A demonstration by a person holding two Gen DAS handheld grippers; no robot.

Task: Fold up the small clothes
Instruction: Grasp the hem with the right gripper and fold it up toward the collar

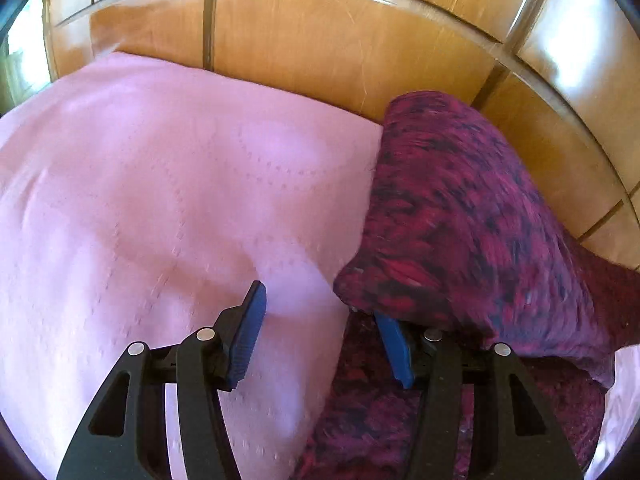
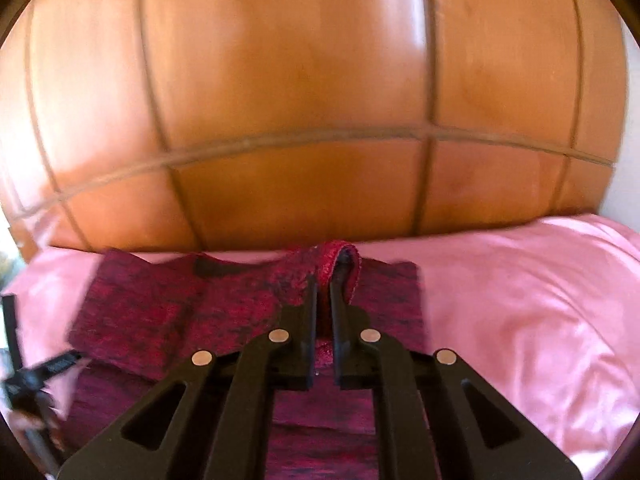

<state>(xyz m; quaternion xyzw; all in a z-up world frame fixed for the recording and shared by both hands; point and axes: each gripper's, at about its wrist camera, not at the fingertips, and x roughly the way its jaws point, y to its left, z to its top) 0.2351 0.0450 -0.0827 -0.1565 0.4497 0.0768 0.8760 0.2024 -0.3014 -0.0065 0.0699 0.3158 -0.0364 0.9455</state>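
Note:
A dark red and black mottled garment [image 1: 460, 216] lies on a pink bedsheet [image 1: 140, 184]. In the left wrist view a fold of it is lifted and hangs over the right finger. My left gripper [image 1: 320, 312] is open, its blue pads [image 1: 248, 332] spread wide, the left pad over the sheet. In the right wrist view the garment [image 2: 152, 312] lies across the sheet [image 2: 520, 312], and my right gripper [image 2: 324, 284] is shut on a raised edge of the garment [image 2: 340, 252], which loops over the fingertips.
A glossy wooden headboard [image 2: 300, 100] with panel grooves stands right behind the bed and also fills the top of the left wrist view [image 1: 320, 40]. The left gripper's black frame [image 2: 24, 376] shows at the lower left of the right wrist view.

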